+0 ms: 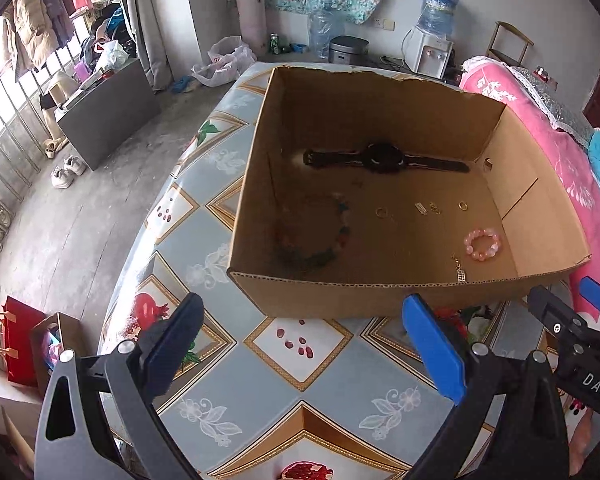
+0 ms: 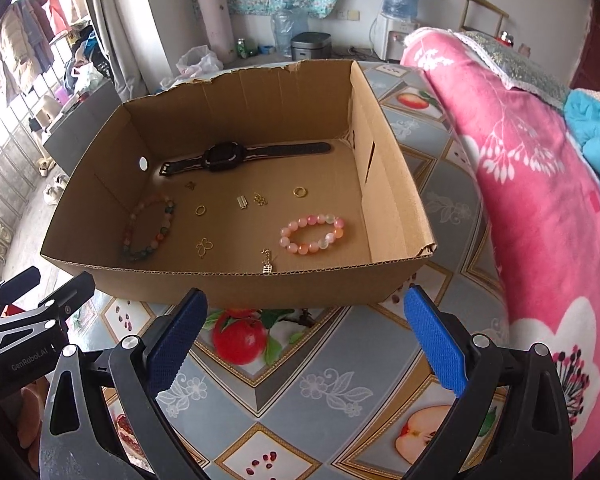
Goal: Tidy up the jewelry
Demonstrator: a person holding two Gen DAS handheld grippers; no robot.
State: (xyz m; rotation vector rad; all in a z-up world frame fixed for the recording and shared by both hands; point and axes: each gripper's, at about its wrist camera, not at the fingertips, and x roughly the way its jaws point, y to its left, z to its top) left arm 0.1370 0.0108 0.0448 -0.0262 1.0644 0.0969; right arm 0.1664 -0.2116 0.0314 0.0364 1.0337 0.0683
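Both grippers, left gripper point(image 1: 304, 344) and right gripper point(image 2: 304, 344), held spread, empty, before cardboard box point(image 2: 228, 286) on table edge. Jewelry laid inside: watch point(image 2: 224, 157) at far wall, pink bracelet point(image 2: 312, 235) near right wall. Sorting judged nearly done; next reach over near wall required.

Cardboard box point(image 2: 236, 284) open on top, so I can drop in from above; its near wall blocks a straight-in reach. Bare floor inside the box between pink bracelet point(image 2: 313, 234) and right wall. Worktop point(image 2: 300, 392) before the box free. Pink blanket point(image 2: 540, 184) crowds the box's right side.
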